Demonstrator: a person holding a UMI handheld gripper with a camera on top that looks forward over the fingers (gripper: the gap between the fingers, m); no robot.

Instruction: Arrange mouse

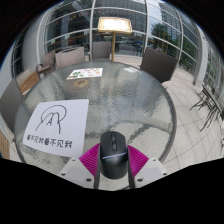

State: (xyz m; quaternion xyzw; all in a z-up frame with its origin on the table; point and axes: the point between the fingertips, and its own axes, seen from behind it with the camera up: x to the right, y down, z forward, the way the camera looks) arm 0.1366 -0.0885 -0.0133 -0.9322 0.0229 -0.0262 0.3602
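Gripper (113, 163) fingers around mouse (113, 155) on table (150, 100).

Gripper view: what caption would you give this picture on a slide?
Tongs around a black computer mouse on a round glass table, beside a white printed sheet.

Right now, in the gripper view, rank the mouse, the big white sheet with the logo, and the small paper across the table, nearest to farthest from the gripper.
1. Mouse: between the fingers of the gripper, on the glass table.
2. White logo sheet: just ahead, on the left.
3. Small paper: near the table's far edge, left of centre.
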